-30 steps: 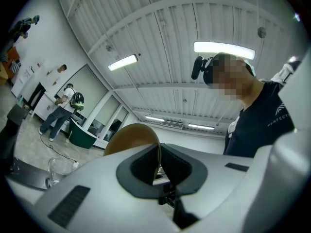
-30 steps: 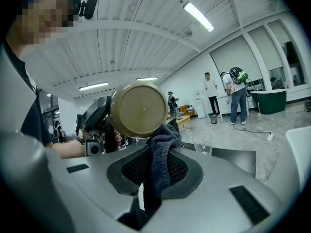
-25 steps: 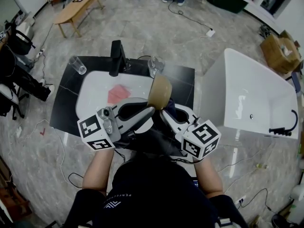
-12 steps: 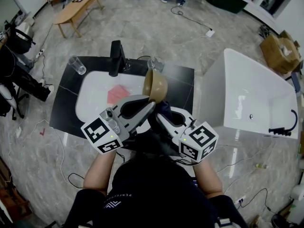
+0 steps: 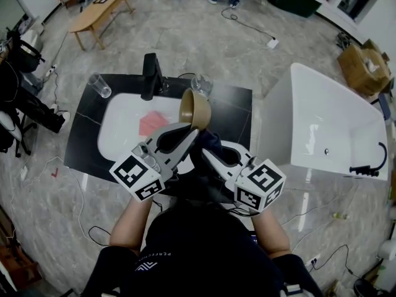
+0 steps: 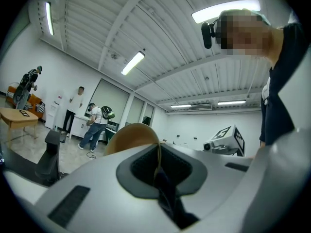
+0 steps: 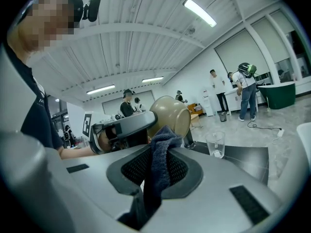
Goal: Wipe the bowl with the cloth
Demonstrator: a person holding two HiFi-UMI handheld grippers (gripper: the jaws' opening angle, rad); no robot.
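Note:
In the head view a tan bowl (image 5: 195,109) hangs tilted above the right edge of the white sink (image 5: 120,119), its hollow turned toward me. My left gripper (image 5: 193,129) is shut on the bowl's rim. In the left gripper view the rim (image 6: 129,137) is pinched thin between the pads. My right gripper (image 5: 199,150) sits just below and right of it, shut on a dark blue cloth (image 5: 210,142). In the right gripper view the cloth (image 7: 158,166) bunches up between the pads, close under the bowl (image 7: 172,114). Whether cloth and bowl touch I cannot tell.
A black faucet (image 5: 150,76) stands at the sink's back. One clear glass (image 5: 100,84) is on the black counter (image 5: 238,113) at the left and another (image 5: 201,84) behind the bowl. A pink cloth (image 5: 153,122) lies in the sink. A white bathtub (image 5: 322,122) is on the right.
The left gripper has sunk a little and rolled, carrying the bowl leftward and turning its hollow into view. The right gripper with the cloth has hardly moved.

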